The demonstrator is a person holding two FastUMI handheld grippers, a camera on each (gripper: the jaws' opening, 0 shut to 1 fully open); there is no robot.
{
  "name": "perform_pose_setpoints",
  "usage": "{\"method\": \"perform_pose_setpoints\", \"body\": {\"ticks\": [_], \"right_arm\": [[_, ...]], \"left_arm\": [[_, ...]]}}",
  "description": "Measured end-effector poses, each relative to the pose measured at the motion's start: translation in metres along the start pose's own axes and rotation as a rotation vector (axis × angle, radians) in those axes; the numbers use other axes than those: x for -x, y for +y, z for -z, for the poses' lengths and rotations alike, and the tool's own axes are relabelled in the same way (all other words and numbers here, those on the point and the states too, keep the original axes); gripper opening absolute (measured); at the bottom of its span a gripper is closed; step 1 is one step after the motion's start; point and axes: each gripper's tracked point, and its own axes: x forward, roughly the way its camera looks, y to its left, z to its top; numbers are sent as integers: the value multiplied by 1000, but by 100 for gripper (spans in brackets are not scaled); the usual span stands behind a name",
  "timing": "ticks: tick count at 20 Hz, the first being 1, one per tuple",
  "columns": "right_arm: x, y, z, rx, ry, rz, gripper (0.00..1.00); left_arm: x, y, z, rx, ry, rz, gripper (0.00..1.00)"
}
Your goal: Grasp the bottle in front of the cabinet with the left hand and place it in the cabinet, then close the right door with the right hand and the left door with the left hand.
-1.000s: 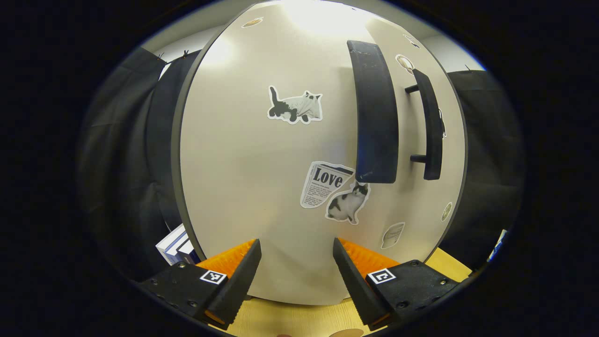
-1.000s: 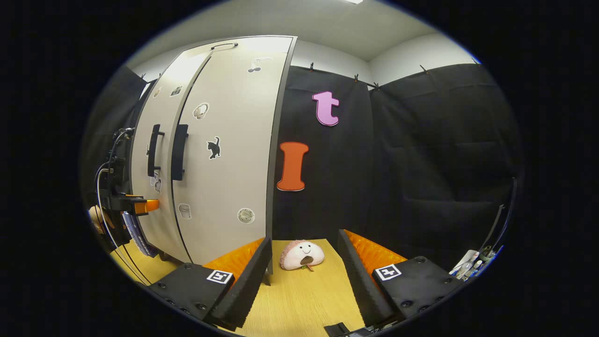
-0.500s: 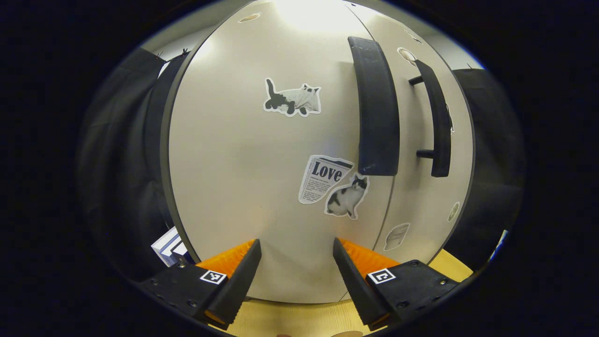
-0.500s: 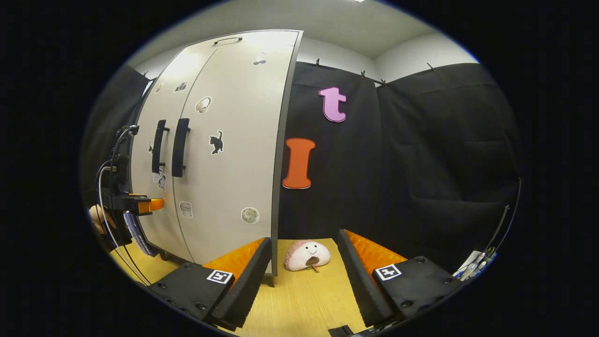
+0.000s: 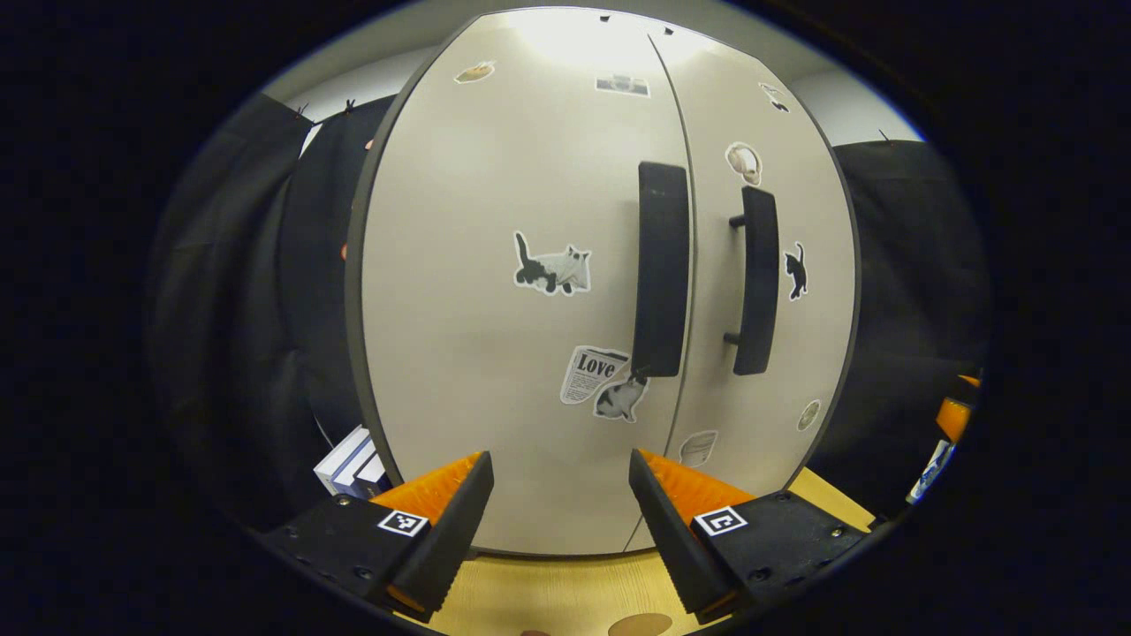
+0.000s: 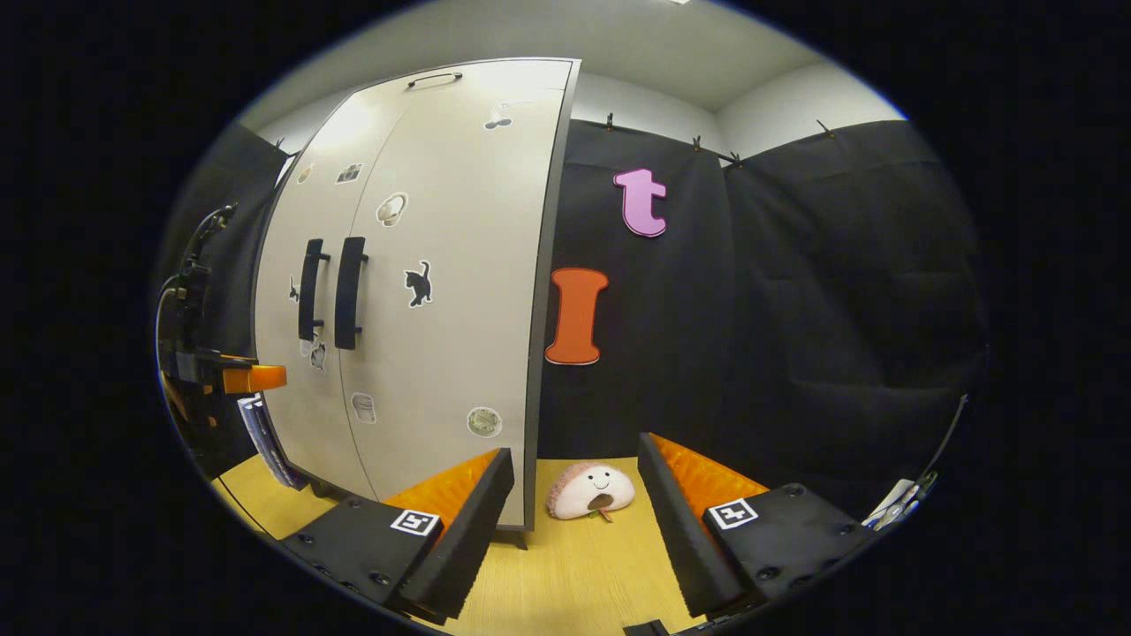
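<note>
The stacked books (image 5: 352,459) are partly hidden behind the cabinet's left door (image 5: 495,291); small stickers (image 5: 808,414) are unreadable.

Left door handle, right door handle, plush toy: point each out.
left door handle (image 5: 660,269), left gripper view, middle of the bar
right door handle (image 5: 757,281), left gripper view, middle of the bar
plush toy (image 6: 590,490), right gripper view, its face

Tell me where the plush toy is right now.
In the right gripper view the plush toy lies on the wooden table, just right of the cabinet's bottom corner, against the black cloth wall.
</note>
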Motion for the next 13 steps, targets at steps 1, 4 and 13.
{"method": "perform_pose_setpoints", "body": {"ticks": [1, 4, 13], "right_arm": [[1, 2, -3, 5, -4, -6, 95], [7, 7, -12, 2, -18, -26, 95], [32, 27, -25, -3, -32, -81, 88]], "left_arm": [[11, 4, -11, 3, -17, 0, 94], [51, 18, -36, 6, -58, -16, 91], [148, 81, -75, 43, -125, -100, 94]]}}
